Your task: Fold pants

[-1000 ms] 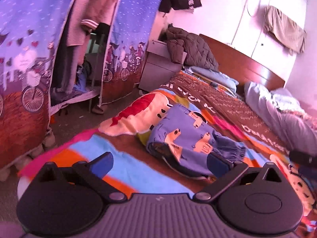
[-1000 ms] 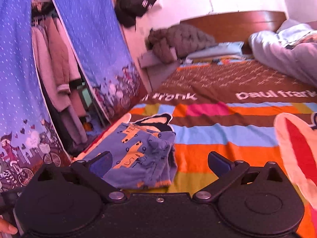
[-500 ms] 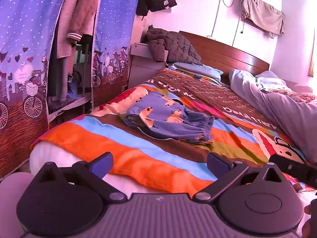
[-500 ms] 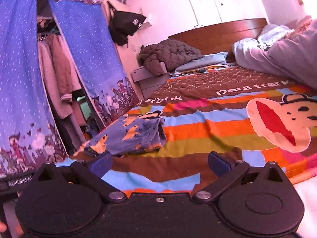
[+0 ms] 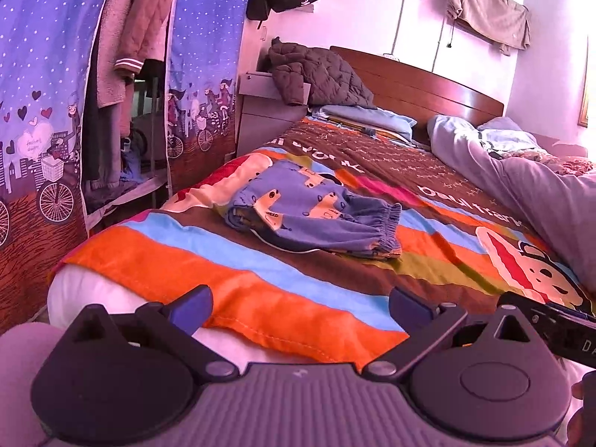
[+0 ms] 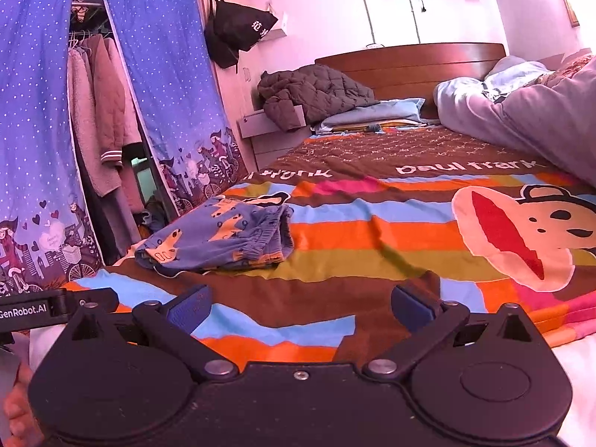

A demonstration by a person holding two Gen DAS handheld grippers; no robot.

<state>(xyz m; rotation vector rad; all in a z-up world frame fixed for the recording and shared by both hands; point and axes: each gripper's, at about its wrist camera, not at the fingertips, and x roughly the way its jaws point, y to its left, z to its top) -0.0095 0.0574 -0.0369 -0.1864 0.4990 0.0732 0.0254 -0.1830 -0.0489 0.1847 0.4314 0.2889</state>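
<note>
Blue pants [image 5: 309,210] with orange animal prints lie folded into a compact bundle on the striped bedspread [image 5: 231,279], near the bed's left side. The right wrist view shows the same pants [image 6: 219,240] with the elastic waistband facing right. My left gripper [image 5: 300,307] is open and empty, held back over the foot edge of the bed, well short of the pants. My right gripper [image 6: 300,307] is also open and empty, over the bedspread [image 6: 372,231] and apart from the pants. The right gripper's body [image 5: 551,324] shows at the lower right of the left wrist view.
A blue fabric wardrobe [image 5: 48,74] with hanging coats stands left of the bed. A nightstand [image 5: 268,111] carries a dark quilted jacket [image 5: 320,74]. A wooden headboard [image 5: 421,85] closes the far end, and a rumpled lilac duvet [image 5: 521,175] fills the right side.
Both grippers have pulled back from the pants toward the foot of the bed and risen. The folded pants stay in place on the bedspread.
</note>
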